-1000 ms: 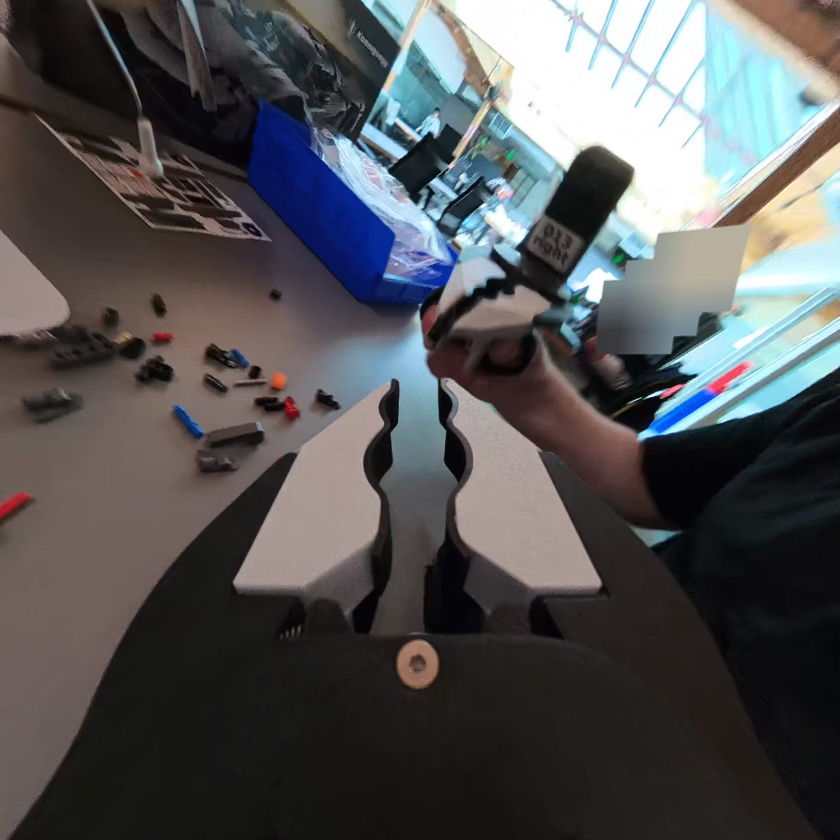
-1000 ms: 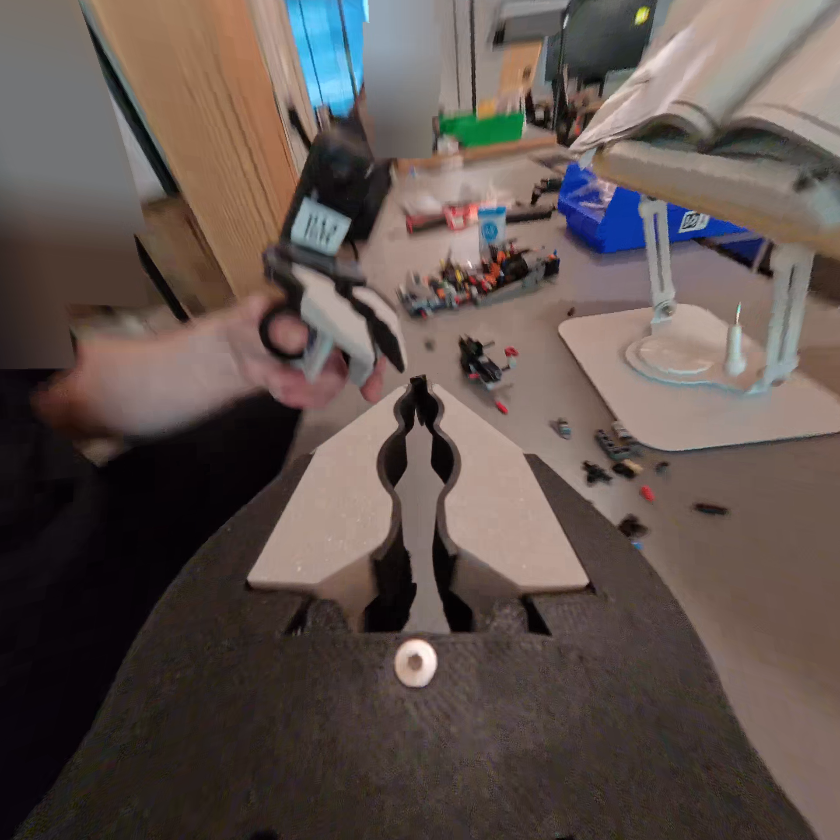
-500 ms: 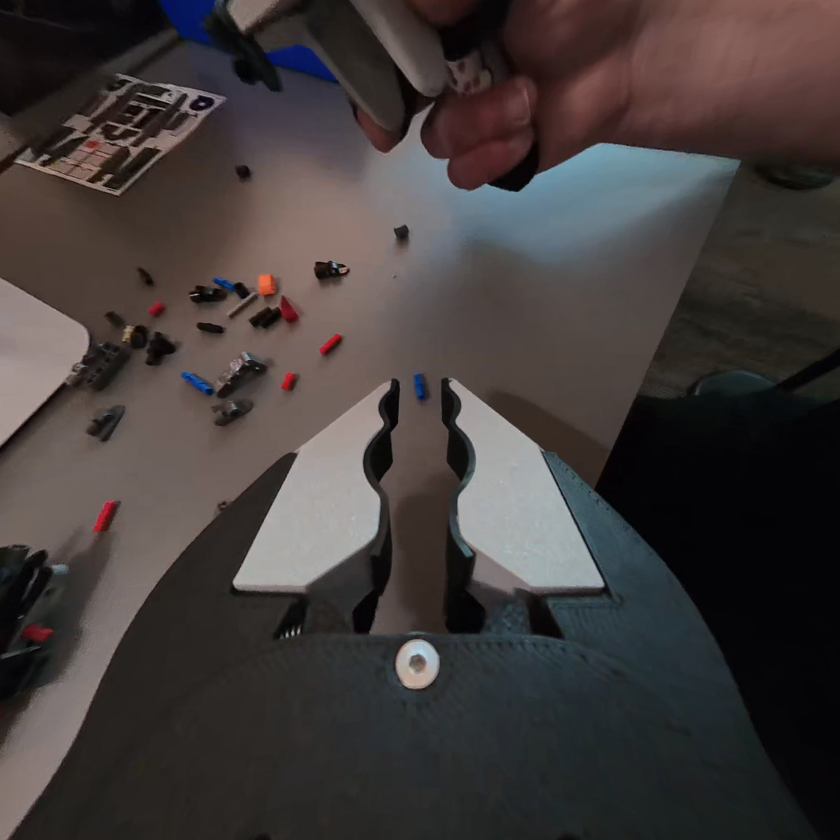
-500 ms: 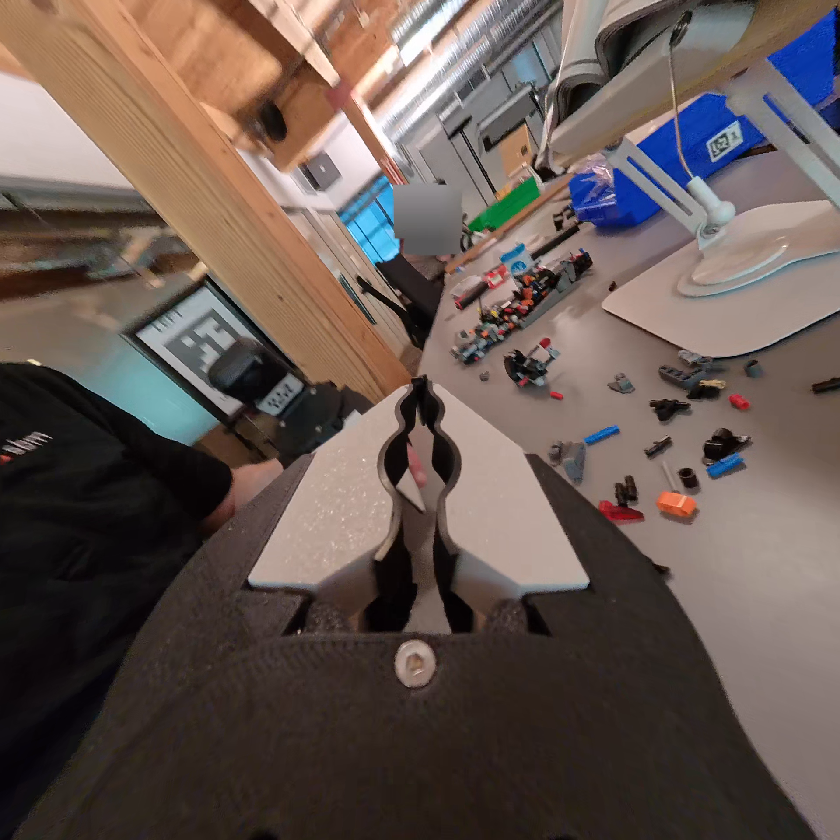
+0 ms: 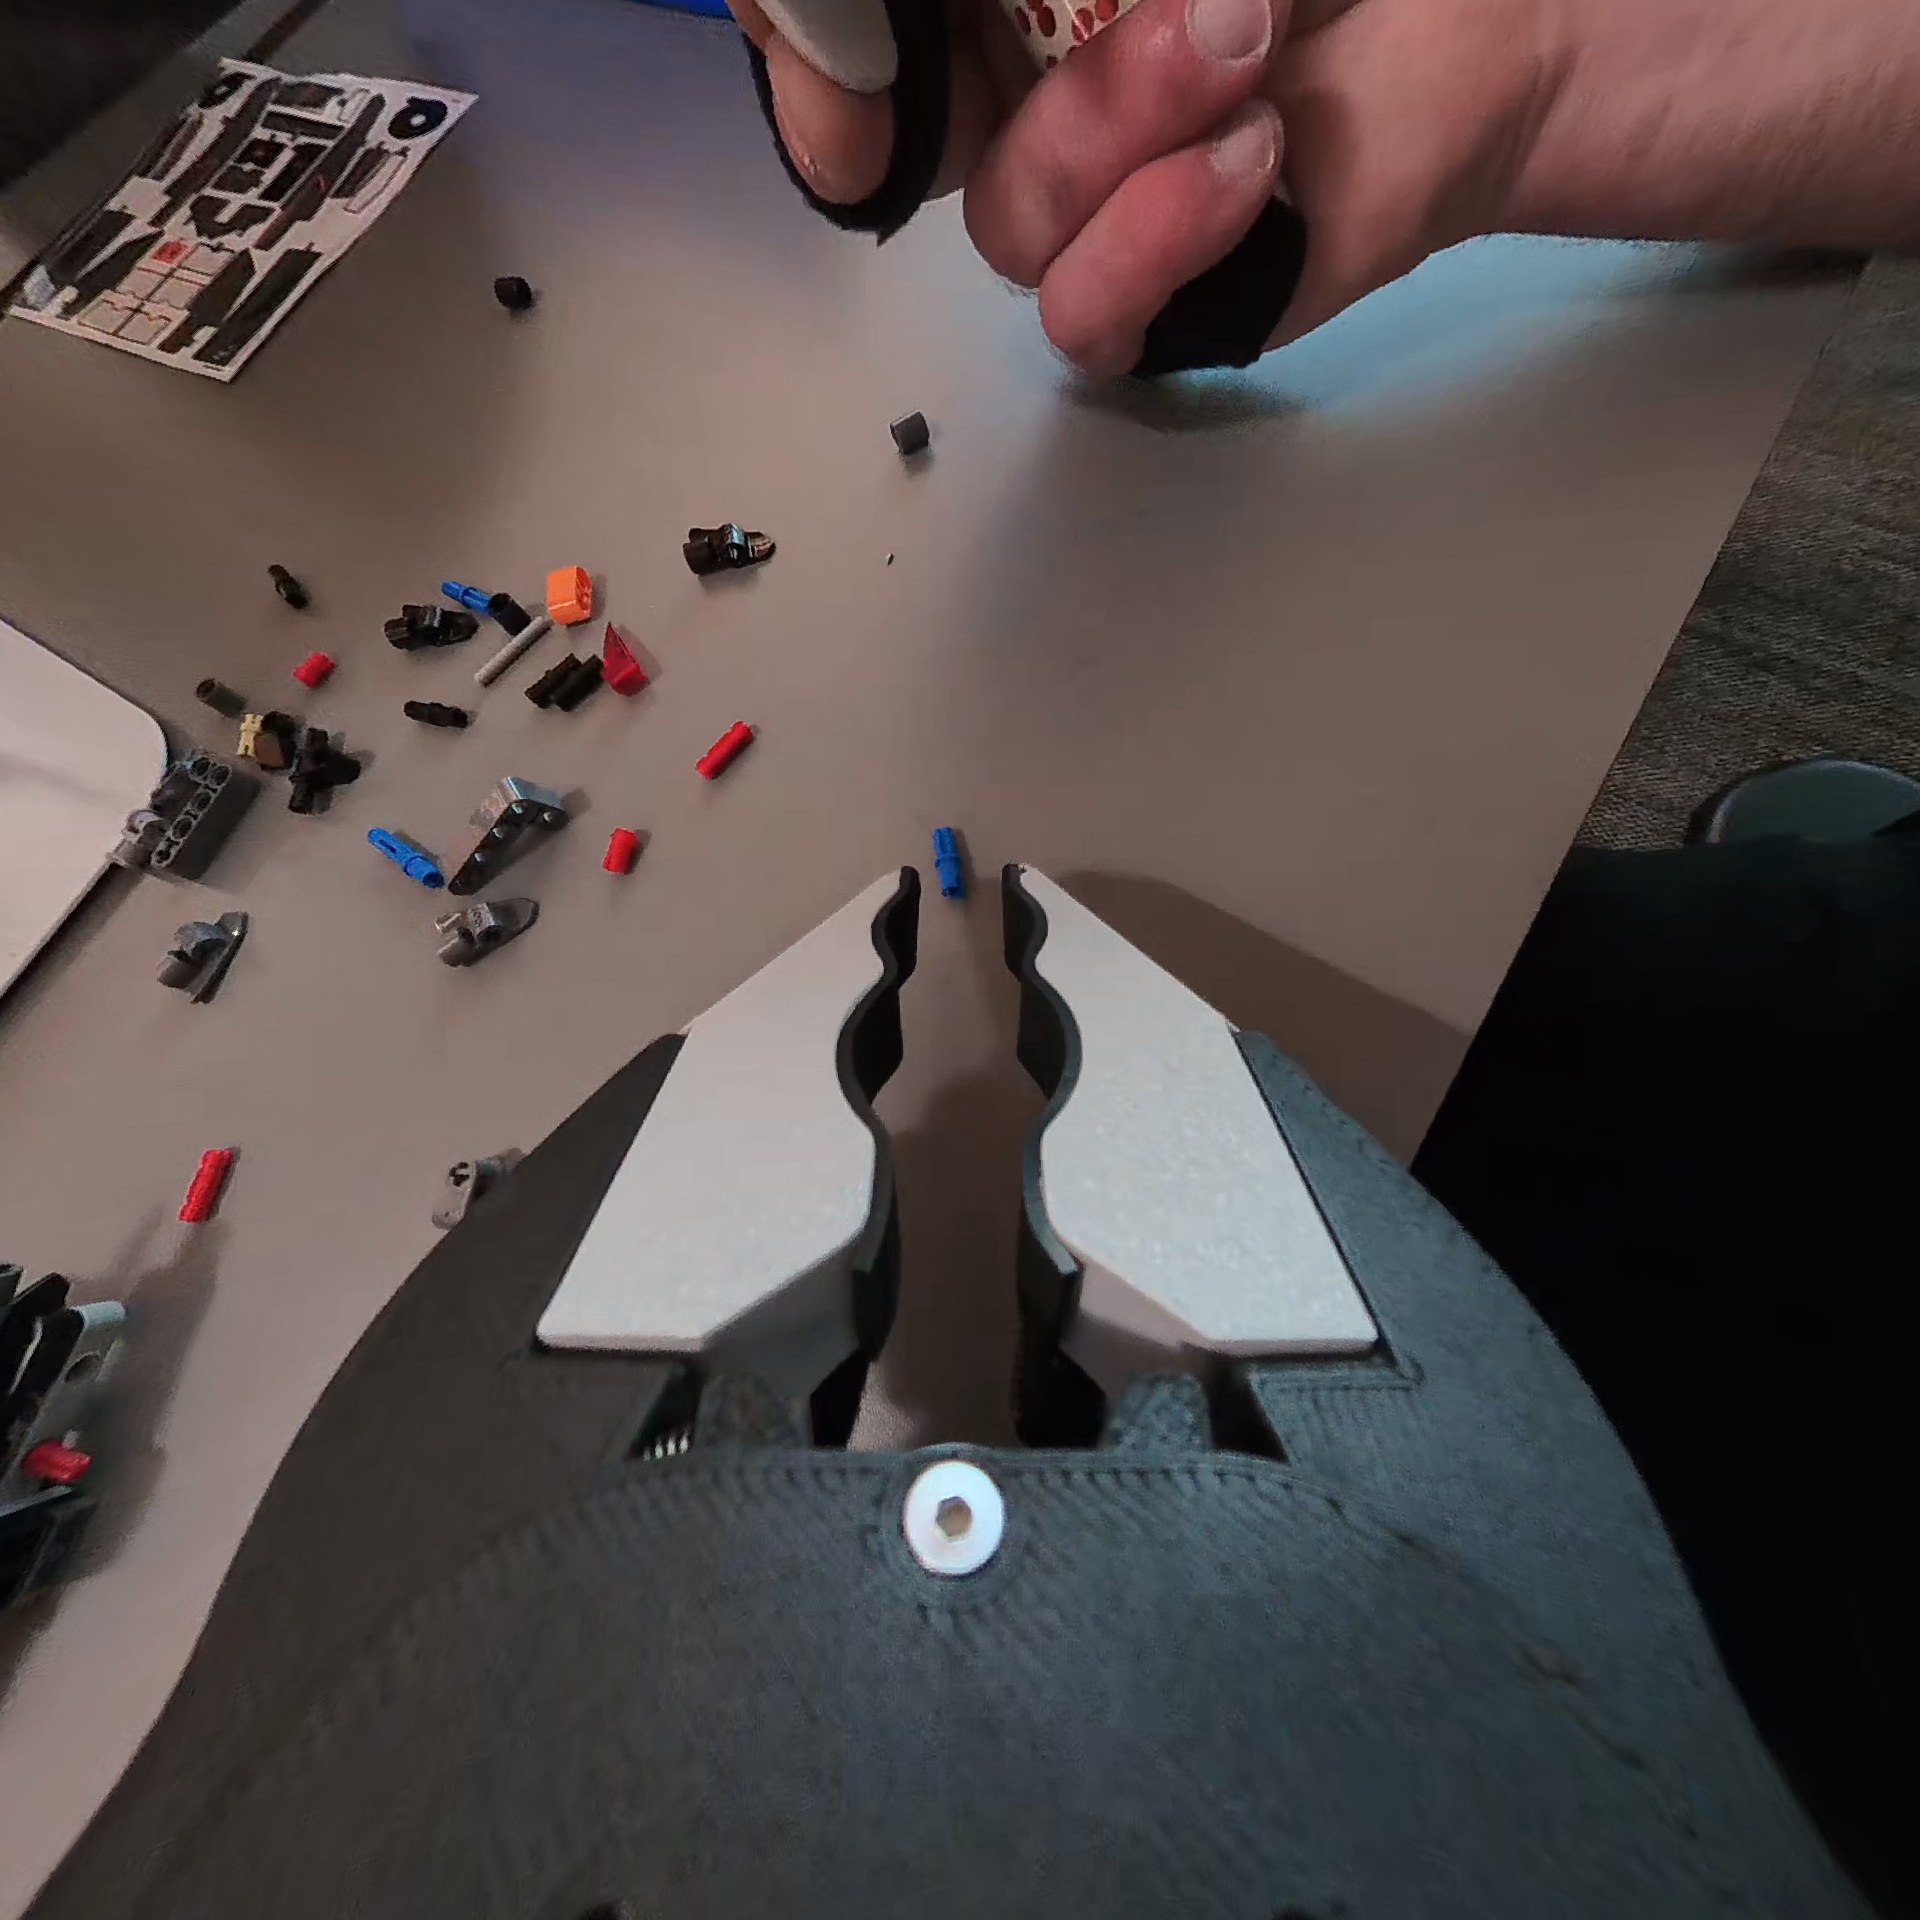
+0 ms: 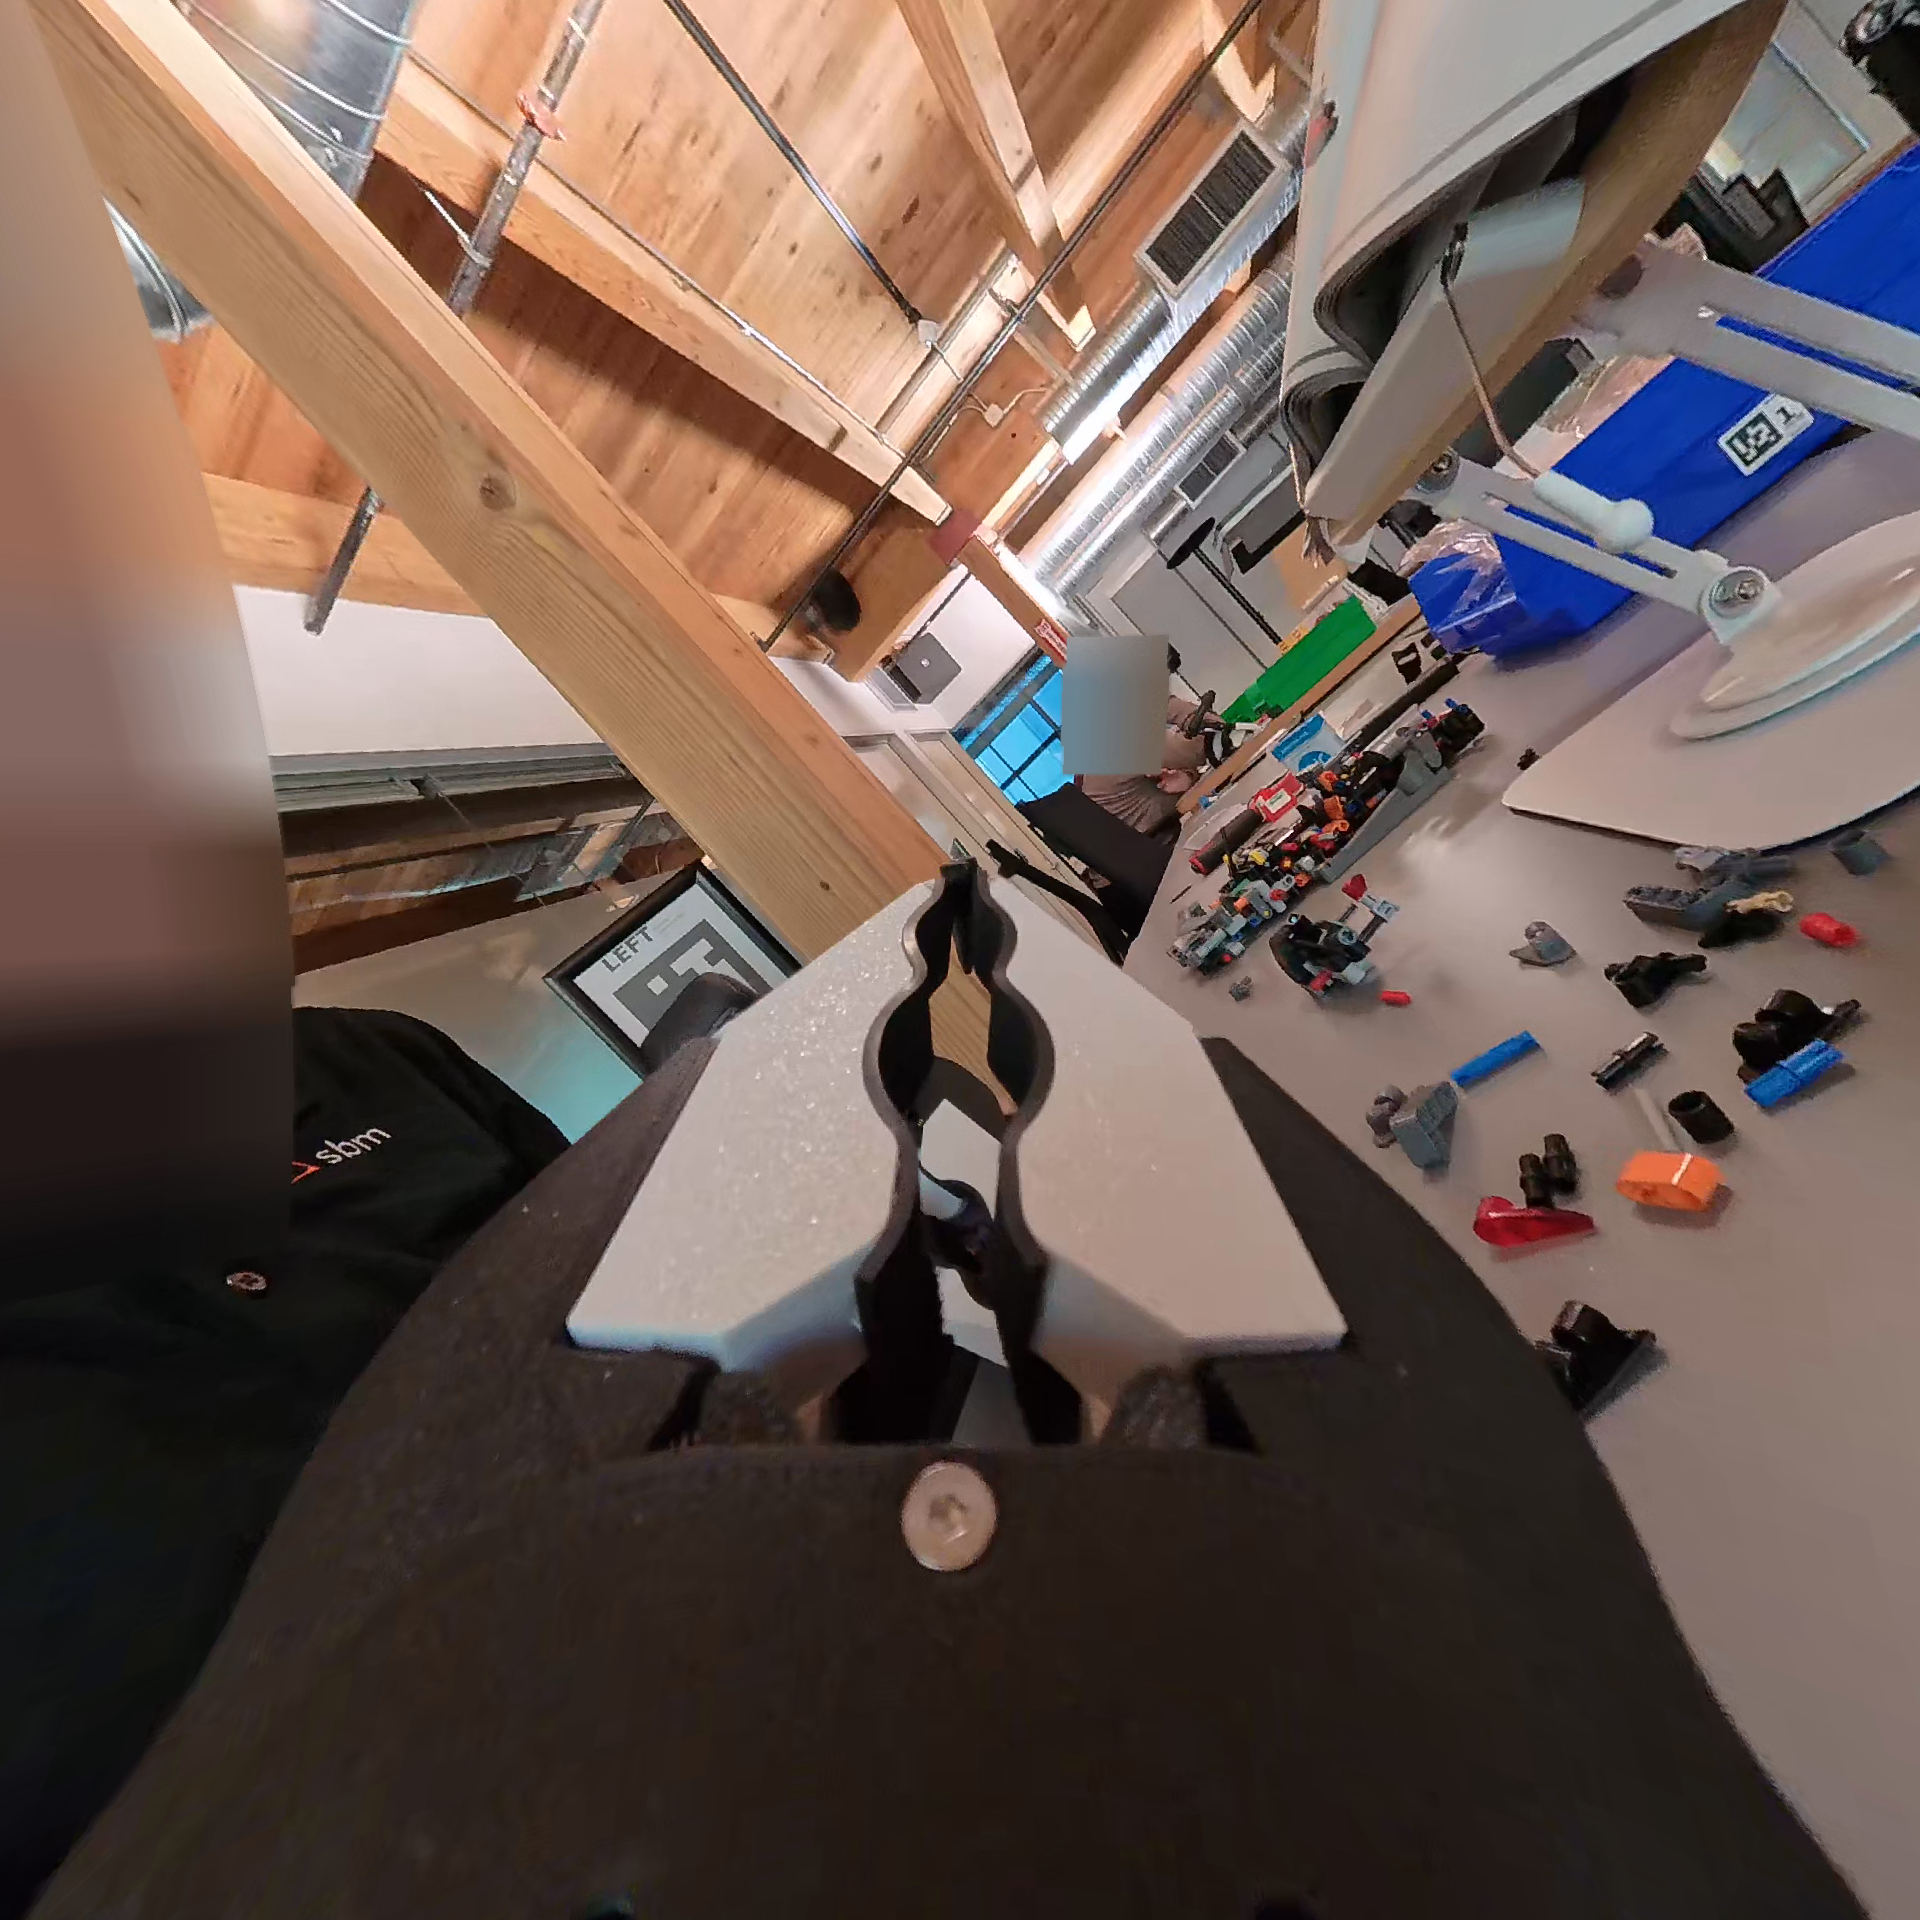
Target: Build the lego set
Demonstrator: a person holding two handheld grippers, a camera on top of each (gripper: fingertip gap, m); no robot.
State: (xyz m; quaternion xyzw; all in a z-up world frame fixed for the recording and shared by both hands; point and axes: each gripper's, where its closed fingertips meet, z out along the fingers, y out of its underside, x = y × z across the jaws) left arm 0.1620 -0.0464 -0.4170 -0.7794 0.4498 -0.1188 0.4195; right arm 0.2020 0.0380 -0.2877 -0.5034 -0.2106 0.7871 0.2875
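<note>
My left gripper [image 5: 961, 878] is open and empty, low over the grey table [image 5: 1195, 644]. A small blue pin [image 5: 948, 862] lies on the table just beyond its tips, in line with the gap. Loose Lego pieces lie to the left, among them an orange piece [image 5: 569, 594], a red pin [image 5: 724, 749] and a grey angled beam [image 5: 506, 831]. A hand [image 5: 1195, 177] holds the right gripper's handle at the top of this view. My right gripper [image 6: 961, 883] is shut with its tips together and points up and away from the table. The orange piece [image 6: 1668, 1179] also shows in the right wrist view.
A sticker sheet [image 5: 239, 208] lies at the far left. A white stand base [image 5: 62, 769] and a part-built model [image 5: 42, 1403] sit at the left edge. The table edge and carpet [image 5: 1787, 582] are on the right. A blue bin [image 6: 1662, 468] and a tray of pieces [image 6: 1320, 831] stand farther off. There is about 15 cm between the tips of the two grippers. From the left gripper's tips to the orange piece [image 5: 569, 594] is close to 12 cm. Look for it in the right wrist view [image 6: 1664, 1182] too.
My left gripper has swung down toward the table and now hovers at the blue pin. The right gripper has tilted further up toward the ceiling. Both keep their jaw state.
</note>
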